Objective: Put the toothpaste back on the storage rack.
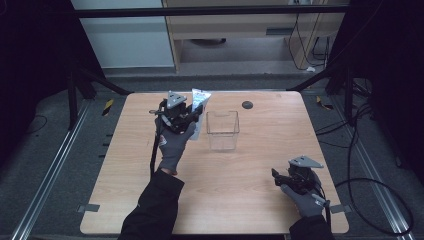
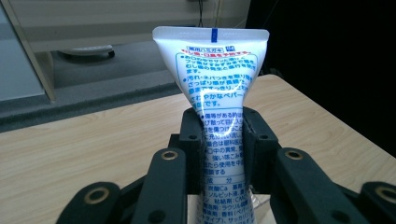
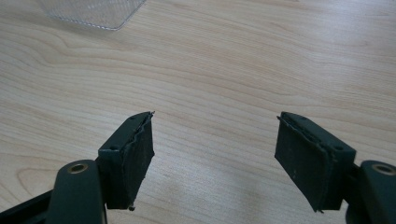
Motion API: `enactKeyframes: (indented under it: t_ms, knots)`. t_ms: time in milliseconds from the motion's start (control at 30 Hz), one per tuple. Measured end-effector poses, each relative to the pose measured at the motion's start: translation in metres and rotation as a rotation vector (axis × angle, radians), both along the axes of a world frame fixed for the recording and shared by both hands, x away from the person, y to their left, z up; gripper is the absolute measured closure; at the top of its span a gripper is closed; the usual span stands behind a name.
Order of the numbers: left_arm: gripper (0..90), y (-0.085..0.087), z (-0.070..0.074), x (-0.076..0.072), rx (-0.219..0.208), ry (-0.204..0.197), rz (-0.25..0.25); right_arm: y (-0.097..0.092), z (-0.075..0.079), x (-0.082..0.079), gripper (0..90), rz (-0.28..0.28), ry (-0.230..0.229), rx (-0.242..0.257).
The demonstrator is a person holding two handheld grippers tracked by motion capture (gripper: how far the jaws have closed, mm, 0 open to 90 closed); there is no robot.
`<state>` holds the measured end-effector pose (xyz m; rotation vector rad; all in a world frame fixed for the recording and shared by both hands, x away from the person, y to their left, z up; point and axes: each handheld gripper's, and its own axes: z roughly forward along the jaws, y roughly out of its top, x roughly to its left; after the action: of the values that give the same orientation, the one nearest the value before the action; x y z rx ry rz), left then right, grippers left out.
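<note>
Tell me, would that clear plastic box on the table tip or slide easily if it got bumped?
Probably both. The clear box looks thin-walled and empty, so it is likely light and would slide on the smooth wooden table. It stands fairly tall on its base, so a bump near the rim might tip it.

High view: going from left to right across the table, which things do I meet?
Left gripper shut on the toothpaste tube → clear plastic container → small dark round spot on the table → right gripper, its fingers open, holding nothing.
</note>
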<state>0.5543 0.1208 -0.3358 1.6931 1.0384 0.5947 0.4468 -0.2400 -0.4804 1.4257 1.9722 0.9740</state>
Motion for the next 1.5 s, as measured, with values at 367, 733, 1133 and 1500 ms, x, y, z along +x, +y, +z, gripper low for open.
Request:
enactKeyframes:
  t_ms: [367,733,1133,1500]
  knots:
    - [72.1,-0.029,0.004,0.014,0.000,-0.023,-0.023,-0.001,0.000,0.000,27.5,-0.004,-0.005,0.007]
    - [72.1,-0.051,0.002,0.029,-0.008,-0.022,-0.042,-0.001,0.001,0.000,27.5,-0.004,-0.011,0.010]
    - [72.1,-0.070,-0.011,0.044,-0.017,-0.029,-0.036,-0.002,0.000,0.000,27.5,-0.005,-0.009,0.009]
    - [72.1,-0.084,-0.030,0.056,-0.010,-0.026,-0.024,-0.002,0.000,0.000,27.5,-0.006,-0.008,0.013]
